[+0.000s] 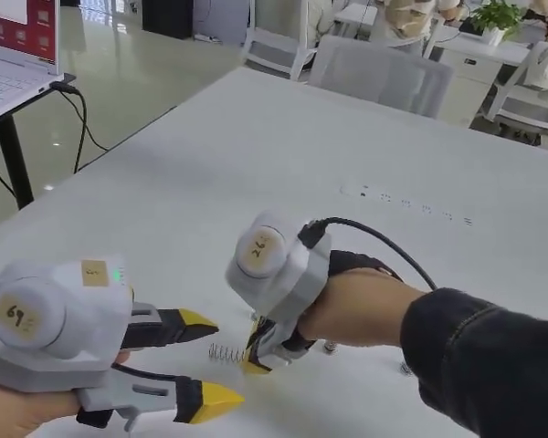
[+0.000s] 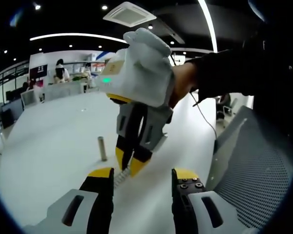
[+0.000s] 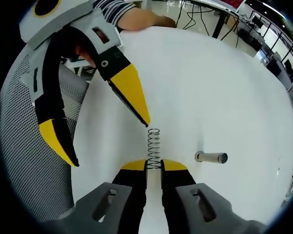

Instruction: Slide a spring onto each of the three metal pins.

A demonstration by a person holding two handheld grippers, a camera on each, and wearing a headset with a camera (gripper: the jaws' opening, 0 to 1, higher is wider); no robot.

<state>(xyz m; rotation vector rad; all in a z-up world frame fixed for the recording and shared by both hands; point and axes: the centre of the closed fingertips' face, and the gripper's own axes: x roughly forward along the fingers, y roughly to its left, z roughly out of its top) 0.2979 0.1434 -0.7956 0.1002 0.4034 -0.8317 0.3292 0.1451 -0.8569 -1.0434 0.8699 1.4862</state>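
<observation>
My right gripper (image 1: pixel 254 363) points down at the white table (image 1: pixel 256 155), shut on one end of a small wire spring (image 1: pixel 224 351). In the right gripper view its jaws (image 3: pixel 154 165) pinch the spring (image 3: pixel 154 144), which sticks out ahead of them. A short metal pin (image 3: pixel 211 157) stands just right of them, bare. My left gripper (image 1: pixel 223 360) is open at the lower left, its yellow tips either side of the spring's free end. In the left gripper view (image 2: pixel 143 174) the pin (image 2: pixel 102 147) stands left of the right gripper (image 2: pixel 128 165).
A laptop (image 1: pixel 9 55) sits on a stand off the table's left edge, with a cable hanging down. Grey chairs (image 1: pixel 374 73) stand at the far side. A mesh chair (image 2: pixel 254 161) is close behind the near edge. Small metal pieces (image 1: pixel 330 347) lie by the right hand.
</observation>
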